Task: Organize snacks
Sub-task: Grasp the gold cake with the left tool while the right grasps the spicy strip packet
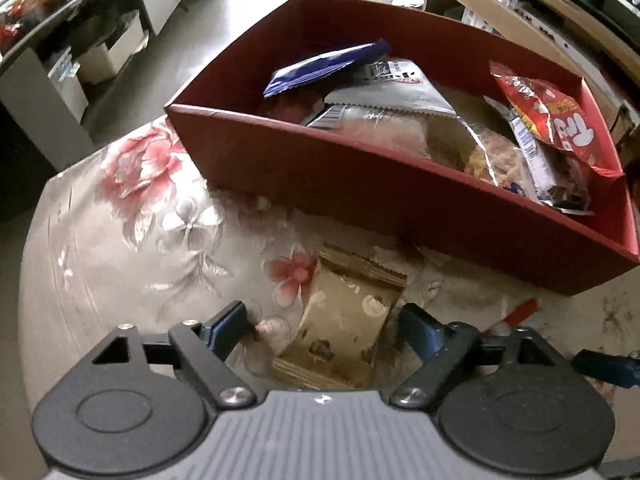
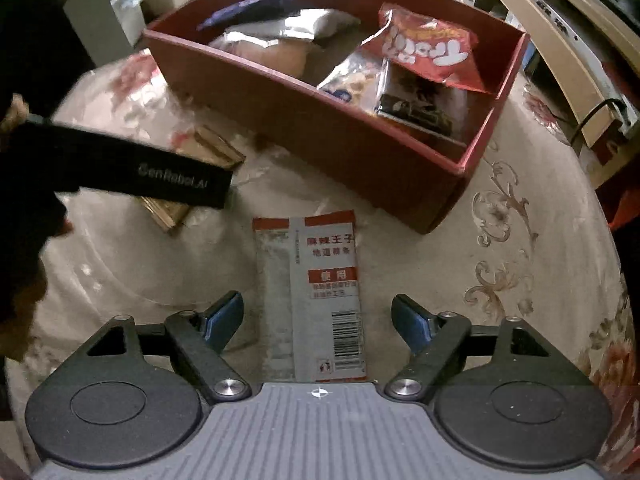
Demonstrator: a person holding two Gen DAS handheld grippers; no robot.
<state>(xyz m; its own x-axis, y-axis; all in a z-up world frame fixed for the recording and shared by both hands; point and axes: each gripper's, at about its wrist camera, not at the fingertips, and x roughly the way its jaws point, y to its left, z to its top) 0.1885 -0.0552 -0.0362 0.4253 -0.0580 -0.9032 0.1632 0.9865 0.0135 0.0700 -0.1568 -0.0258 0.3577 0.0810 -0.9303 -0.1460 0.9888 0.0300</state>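
Observation:
A red box holds several snack packets, among them a blue one and a red one; the box also shows in the right wrist view. A gold wrapped snack lies flat on the flowered tablecloth. My left gripper is open with its fingers on either side of it. A white and red packet lies flat on the cloth in front of the box. My right gripper is open around its near end. The left gripper's body hides part of the gold snack.
The round table carries a flowered plastic-covered cloth. Desks and storage bins stand at the far left across the floor. A wooden shelf unit stands to the right. The red box sits near the table's far edge.

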